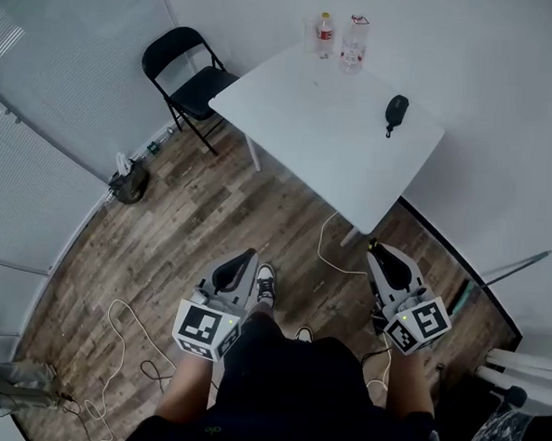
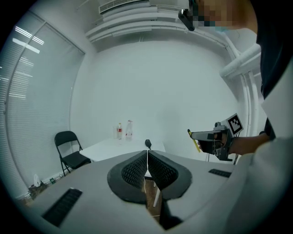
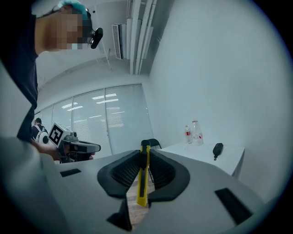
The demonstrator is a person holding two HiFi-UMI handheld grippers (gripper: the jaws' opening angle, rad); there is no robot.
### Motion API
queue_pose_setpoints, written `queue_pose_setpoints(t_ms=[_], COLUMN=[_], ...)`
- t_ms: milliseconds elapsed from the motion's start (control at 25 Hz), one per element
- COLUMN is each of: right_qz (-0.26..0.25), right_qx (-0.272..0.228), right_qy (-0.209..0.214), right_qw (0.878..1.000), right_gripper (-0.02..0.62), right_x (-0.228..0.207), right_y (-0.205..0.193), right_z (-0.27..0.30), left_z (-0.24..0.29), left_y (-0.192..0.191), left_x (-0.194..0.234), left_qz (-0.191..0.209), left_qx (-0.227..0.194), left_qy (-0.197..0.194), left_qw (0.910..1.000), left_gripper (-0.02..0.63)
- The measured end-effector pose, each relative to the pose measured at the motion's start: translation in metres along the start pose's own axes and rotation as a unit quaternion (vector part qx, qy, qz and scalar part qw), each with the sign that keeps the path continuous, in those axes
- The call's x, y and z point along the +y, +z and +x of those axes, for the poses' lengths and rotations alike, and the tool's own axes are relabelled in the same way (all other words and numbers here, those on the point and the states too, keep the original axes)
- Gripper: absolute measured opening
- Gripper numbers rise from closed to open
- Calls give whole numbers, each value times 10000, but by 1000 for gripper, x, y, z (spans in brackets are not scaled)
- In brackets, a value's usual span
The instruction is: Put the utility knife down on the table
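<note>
Right tool (image 3: 144,171) has its jaws closed on the yellow utility knife (image 3: 143,178), gripping it near the middle of the handle. The knife's long axis runs across the jaws, close to upright, with one end above the pads and the other below them. Seen from the left gripper view, the knife sticks out at the front of that tool with a slight tilt. Left tool (image 2: 147,167) has its ribbed pads pressed together with nothing between them, and it is held level beside the right one.

The white desk (image 1: 309,133) lies ahead of the person across a stretch of wooden floor. Both tools are held over the floor, not yet over the desk top. The desk carries two bottles (image 1: 338,40) at its far edge and a small black object (image 1: 396,110) toward its right side; the near part of the top is bare. A black folding chair (image 1: 187,70) stands to the left of the desk.

The right tool is the nearer one to the desk's near corner. The coming move likely calls for carrying it forward over the bare near top and turning the knife's long axis flat before the jaws let go.
</note>
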State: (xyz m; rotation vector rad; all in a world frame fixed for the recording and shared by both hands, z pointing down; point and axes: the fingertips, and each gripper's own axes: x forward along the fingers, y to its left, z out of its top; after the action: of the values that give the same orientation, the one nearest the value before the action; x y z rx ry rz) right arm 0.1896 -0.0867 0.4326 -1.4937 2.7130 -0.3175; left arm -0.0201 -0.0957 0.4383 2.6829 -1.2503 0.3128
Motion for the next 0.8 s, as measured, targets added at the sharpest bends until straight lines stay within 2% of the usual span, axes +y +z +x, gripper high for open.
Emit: queue_pose_setpoints(t_ms=[400, 640, 800], right_qz=[-109, -294, -348], right_qx=[28, 13, -1], right_qy=[-512, -707, -913], right_qw=[9986, 9971, 9952], right_gripper=[75, 75, 75], right_x=[-43, -42, -49], right_y=[28, 53, 63], right_z=[115, 192, 221], left_z=[92, 130, 153], left_y=[34, 58, 69], left_x=[107, 181, 210], left_qz=[-47, 13, 77], left_qx=[-62, -106, -110], left_qy=[-521, -835, -1050], left_qw=[9986, 9965, 9944], left_gripper=[23, 23, 23])
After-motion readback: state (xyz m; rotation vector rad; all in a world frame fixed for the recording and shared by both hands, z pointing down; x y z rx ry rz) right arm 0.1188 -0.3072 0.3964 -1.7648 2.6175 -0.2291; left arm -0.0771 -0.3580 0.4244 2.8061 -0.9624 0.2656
